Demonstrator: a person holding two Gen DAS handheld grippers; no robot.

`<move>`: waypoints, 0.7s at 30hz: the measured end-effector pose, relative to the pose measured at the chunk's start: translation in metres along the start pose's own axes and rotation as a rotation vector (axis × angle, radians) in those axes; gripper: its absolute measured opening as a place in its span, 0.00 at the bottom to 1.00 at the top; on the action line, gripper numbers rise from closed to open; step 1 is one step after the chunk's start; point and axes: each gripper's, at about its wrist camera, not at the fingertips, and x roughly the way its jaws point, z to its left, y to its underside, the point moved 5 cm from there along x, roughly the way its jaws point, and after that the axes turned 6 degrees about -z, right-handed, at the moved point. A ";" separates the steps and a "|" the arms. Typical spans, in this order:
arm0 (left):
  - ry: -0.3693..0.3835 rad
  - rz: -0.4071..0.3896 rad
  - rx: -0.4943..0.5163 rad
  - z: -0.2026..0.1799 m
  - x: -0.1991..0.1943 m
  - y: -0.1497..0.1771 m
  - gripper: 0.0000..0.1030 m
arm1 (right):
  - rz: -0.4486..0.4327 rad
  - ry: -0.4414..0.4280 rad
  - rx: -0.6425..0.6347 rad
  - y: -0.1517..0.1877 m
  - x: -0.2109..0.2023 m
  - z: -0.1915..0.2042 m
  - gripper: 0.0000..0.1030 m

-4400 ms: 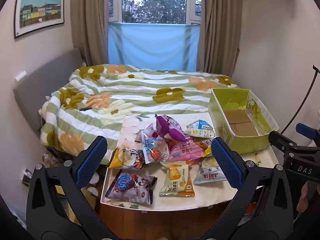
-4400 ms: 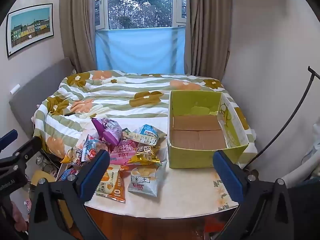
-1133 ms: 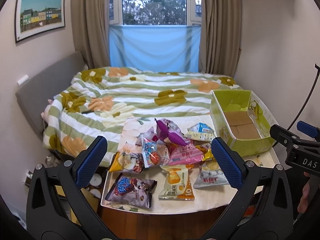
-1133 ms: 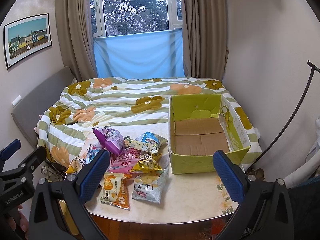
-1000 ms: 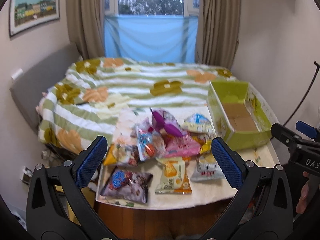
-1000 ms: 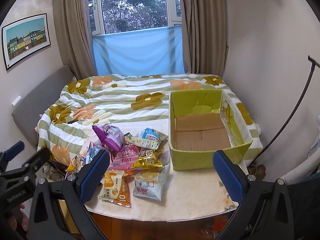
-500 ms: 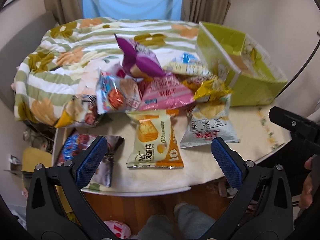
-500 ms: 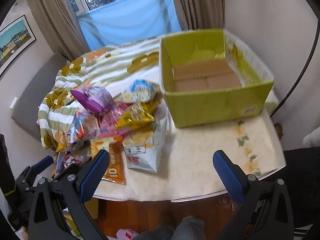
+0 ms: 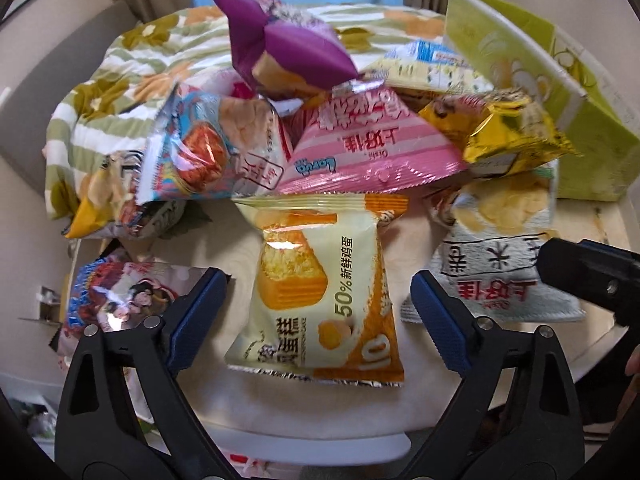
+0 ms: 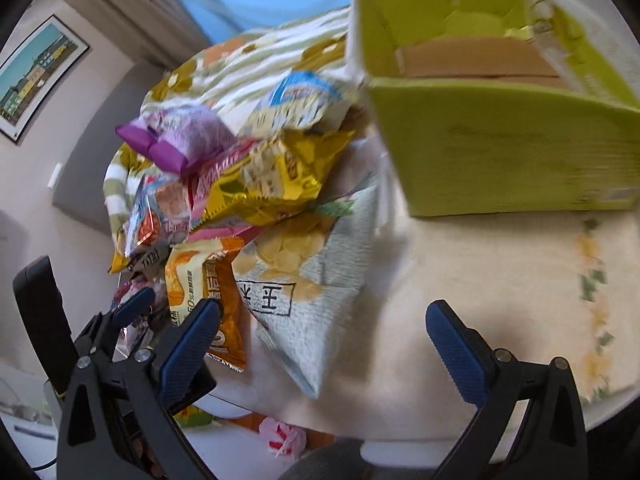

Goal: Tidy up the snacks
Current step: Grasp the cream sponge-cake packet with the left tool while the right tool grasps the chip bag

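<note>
Both tongs are showing black triangular frames with silver screws: the left tongs [image 9: 316, 308] and right tongs [image 10: 322, 336] are each wearing ribbed blue pads [image 9: 434, 320].

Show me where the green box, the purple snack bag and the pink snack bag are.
green box [image 10: 500, 144]: right wrist view, near outer wall.
purple snack bag [image 9: 288, 46]: left wrist view, folded purple end.
pink snack bag [image 9: 368, 148]: left wrist view, striped front.

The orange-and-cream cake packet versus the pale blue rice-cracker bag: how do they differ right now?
The orange-and-cream cake packet is smaller and lies between the closing left tongs; the pale blue rice-cracker bag is larger and lies outside them. The gold packet overlaps the bag's top; the pink one overlaps the cake packet's. Both lie flat on the table.
</note>
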 end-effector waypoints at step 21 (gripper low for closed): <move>0.019 0.060 -0.027 0.001 0.030 0.004 0.62 | 0.098 -0.108 -0.035 -0.005 0.059 0.004 0.83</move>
